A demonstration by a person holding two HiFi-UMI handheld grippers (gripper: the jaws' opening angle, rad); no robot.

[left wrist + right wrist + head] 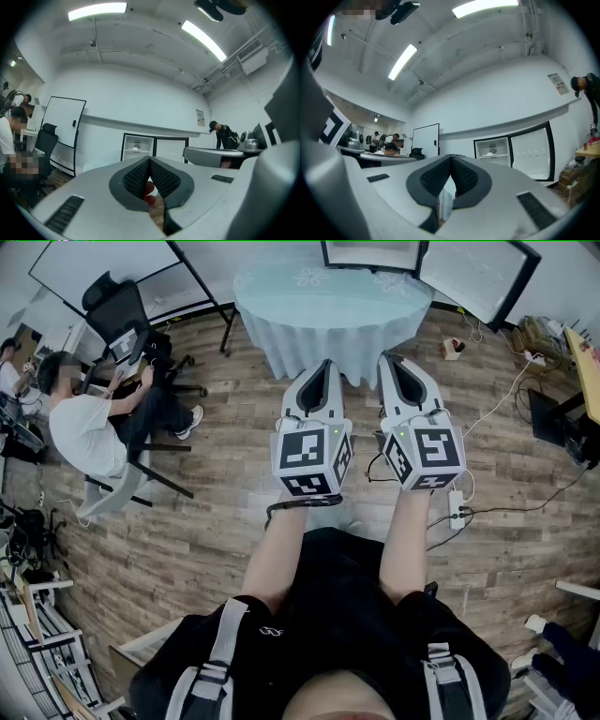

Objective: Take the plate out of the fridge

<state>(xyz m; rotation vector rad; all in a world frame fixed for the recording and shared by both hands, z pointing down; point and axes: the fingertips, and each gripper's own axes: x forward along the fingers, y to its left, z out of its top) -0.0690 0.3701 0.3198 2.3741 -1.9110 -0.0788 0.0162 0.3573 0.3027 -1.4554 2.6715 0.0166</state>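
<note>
The left gripper point(150, 160) and the right gripper point(451, 159) are held level, each with its jaws pressed together. The plate point(135, 148) lies on a shelf inside the open fridge point(138, 139), well apart from both grippers and straight ahead of them.

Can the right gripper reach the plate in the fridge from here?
Probably not yet. The fridge door is open and the plate shows inside, but that looks far across the room, the round table stands ahead, and the right gripper has its jaws shut.
</note>
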